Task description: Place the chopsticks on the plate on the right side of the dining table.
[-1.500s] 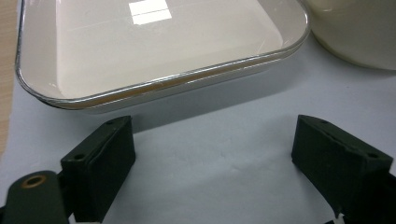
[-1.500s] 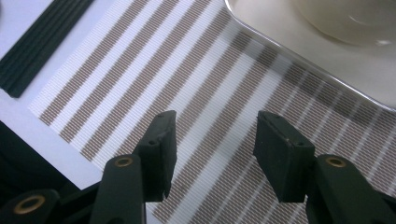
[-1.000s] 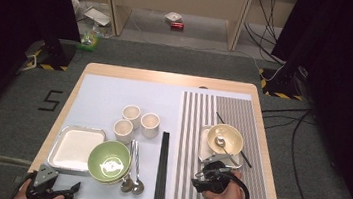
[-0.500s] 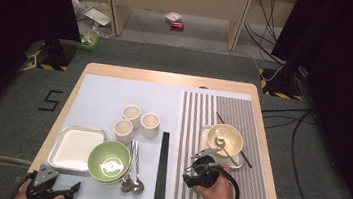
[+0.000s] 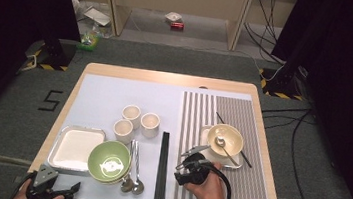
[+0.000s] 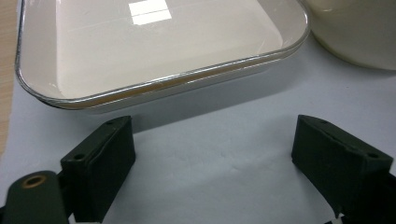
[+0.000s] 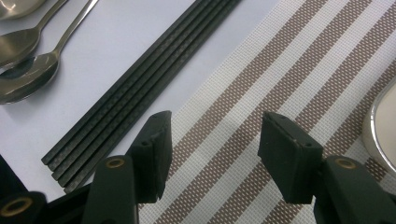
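My right gripper [image 5: 187,170] hovers low over the left edge of the brown-striped mat [image 5: 236,177], just right of a set of black chopsticks [image 5: 162,166]. In the right gripper view its jaws [image 7: 212,158] stand open and have just been opening, with only striped mat [image 7: 289,79] between them; the chopsticks [image 7: 140,88] lie to their left. My left gripper [image 5: 56,189] rests at the table's front left corner. Its jaws [image 6: 210,163] are open over bare white table, facing a white metal-rimmed tray [image 6: 140,46].
A green bowl [image 5: 109,160] sits beside the tray [image 5: 76,146], with two spoons [image 5: 133,175] to its right. Three pale cups [image 5: 132,114] stand mid-table. A beige bowl [image 5: 225,138] holding a spoon rests on a small tray on the mat.
My right gripper has slid left from in front of the beige bowl's tray to the mat's left edge near the chopsticks. The left gripper has stayed put.
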A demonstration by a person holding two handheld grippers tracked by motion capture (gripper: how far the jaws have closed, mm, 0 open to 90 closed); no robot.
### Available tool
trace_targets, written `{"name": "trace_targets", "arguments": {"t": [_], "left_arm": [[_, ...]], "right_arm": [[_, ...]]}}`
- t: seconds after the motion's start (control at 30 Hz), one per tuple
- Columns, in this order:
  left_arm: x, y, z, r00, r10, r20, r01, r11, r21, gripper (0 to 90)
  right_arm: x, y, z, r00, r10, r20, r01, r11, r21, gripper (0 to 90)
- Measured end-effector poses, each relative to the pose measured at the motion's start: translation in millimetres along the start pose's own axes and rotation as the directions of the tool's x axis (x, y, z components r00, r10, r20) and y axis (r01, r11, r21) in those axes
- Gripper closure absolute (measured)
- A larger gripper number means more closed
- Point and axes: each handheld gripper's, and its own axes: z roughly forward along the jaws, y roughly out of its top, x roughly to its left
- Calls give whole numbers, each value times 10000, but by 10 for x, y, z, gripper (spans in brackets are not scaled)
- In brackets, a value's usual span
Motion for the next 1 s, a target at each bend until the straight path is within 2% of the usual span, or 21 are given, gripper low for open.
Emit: {"name": "trace_targets", "arguments": {"t": [0.4,0.43,0.47,0.5,1.0], "left_arm": [[0,2,0,10000,6,-8,-6,10000,11,121],[0,2,0,10000,3,-9,-3,10000,14,121],[0,1,0,10000,4,-8,-4,10000,2,121],[-2,-2,0,10000,-35,9,35,10000,-16,121],[1,1,0,10000,10,-8,-10,10000,6,121]], "right_arm": [[58,83,60,9999,-72,-100,72,10000,-7,440],[56,89,69,9997,-215,-70,214,9997,-126,438],[72,94,69,9999,-47,-101,47,10000,-20,437],[73,100,78,9998,-172,-71,172,9998,-46,437],[151,168,182,9996,-265,-85,267,9995,151,424]]}}
